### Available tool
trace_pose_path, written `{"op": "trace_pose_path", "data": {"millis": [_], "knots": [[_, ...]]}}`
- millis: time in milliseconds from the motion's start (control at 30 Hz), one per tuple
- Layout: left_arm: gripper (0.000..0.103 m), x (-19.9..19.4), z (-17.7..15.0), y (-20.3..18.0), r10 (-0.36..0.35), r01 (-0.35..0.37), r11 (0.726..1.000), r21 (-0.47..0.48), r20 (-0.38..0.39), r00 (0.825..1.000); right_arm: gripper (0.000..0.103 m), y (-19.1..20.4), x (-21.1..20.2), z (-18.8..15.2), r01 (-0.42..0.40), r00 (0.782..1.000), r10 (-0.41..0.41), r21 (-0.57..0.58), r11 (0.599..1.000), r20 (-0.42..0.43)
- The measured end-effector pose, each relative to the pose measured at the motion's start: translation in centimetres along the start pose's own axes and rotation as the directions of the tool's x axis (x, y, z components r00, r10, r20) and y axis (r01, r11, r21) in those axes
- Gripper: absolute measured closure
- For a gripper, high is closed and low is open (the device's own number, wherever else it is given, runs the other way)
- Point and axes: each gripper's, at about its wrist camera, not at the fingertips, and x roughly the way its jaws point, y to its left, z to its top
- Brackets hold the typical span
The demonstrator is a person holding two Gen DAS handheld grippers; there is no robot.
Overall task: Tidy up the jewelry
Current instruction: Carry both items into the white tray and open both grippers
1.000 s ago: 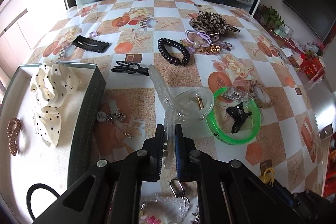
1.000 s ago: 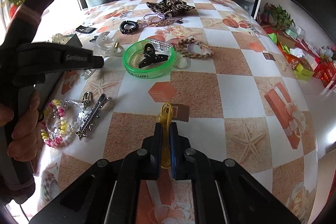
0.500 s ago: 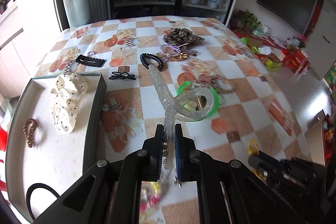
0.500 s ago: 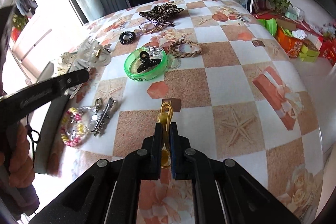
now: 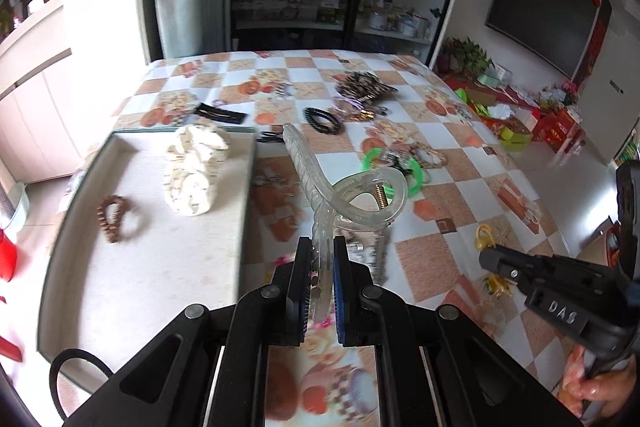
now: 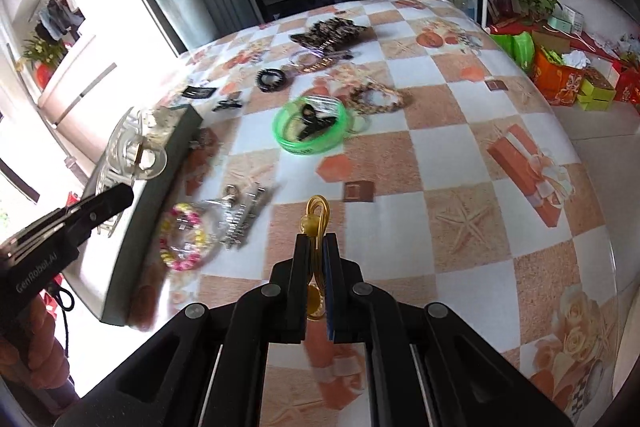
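My left gripper [image 5: 320,247] is shut on a large clear hair claw clip [image 5: 352,187] and holds it in the air beside the grey tray [image 5: 246,211]. The clip also shows in the right wrist view [image 6: 132,151]. My right gripper [image 6: 318,243] is shut on a yellow hair tie [image 6: 316,219], lifted above the table; it shows in the left wrist view [image 5: 485,235]. In the tray lie a white dotted scrunchie [image 5: 194,171], a brown spiral hair tie [image 5: 116,219] and a black hair tie [image 5: 76,359].
On the checkered tablecloth lie a green bangle [image 6: 310,127] with a black claw clip [image 6: 314,123] inside, a braided bracelet [image 6: 378,99], a black coil tie [image 6: 272,79], a leopard scrunchie [image 6: 328,31], a bead bracelet [image 6: 184,239] and spiked metal clips [image 6: 244,215]. Gift boxes [image 6: 572,79] stand beyond the table's right edge.
Both grippers have risen and pulled back from the table with their loads. The left one has swung left, toward the tray. The table items have not moved.
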Motion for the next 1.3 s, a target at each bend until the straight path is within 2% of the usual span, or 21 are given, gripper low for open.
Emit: {"op": "trace_pose_path", "data": {"millis": [233, 533, 733, 933, 1133, 1300], "knots": [[0.091, -2.2, -0.5, 4.9, 0.06, -0.058, 0.997, -0.058, 0.033, 0.998, 0.096, 4.6, -0.5, 1.8, -0.064, 0.998, 0.064, -0.055, 0.996, 0.007], [0.091, -3.0, -1.7, 12.3, 0.154, -0.148, 0.976, -0.16, 0.024, 0.988, 0.096, 13.5, 1.5, 5.6, -0.153, 0.988, 0.154, -0.194, 0.969, -0.01], [0.091, -2.3, -3.0, 16.0, 0.194, -0.193, 0.959, -0.206, -0.015, 0.981, 0.096, 19.1, 4.6, 7.7, -0.214, 0.977, 0.206, -0.259, 0.942, -0.058], [0.091, 0.0, -3.4, 17.6, 0.217, -0.23, 0.95, -0.209, -0.084, 0.972, 0.096, 23.6, 8.0, 9.0, -0.241, 0.97, 0.218, -0.327, 0.914, -0.106], [0.091, 2.5, -3.3, 18.8, 0.237, -0.271, 0.941, -0.202, -0.179, 0.955, 0.096, 26.3, 11.5, 10.1, -0.279, 0.959, 0.24, -0.344, 0.896, -0.153], [0.091, 4.2, -2.5, 19.4, 0.244, -0.287, 0.936, -0.202, -0.215, 0.946, 0.096, 27.7, 14.5, 10.4, -0.299, 0.951, 0.243, -0.353, 0.887, -0.193]]}}
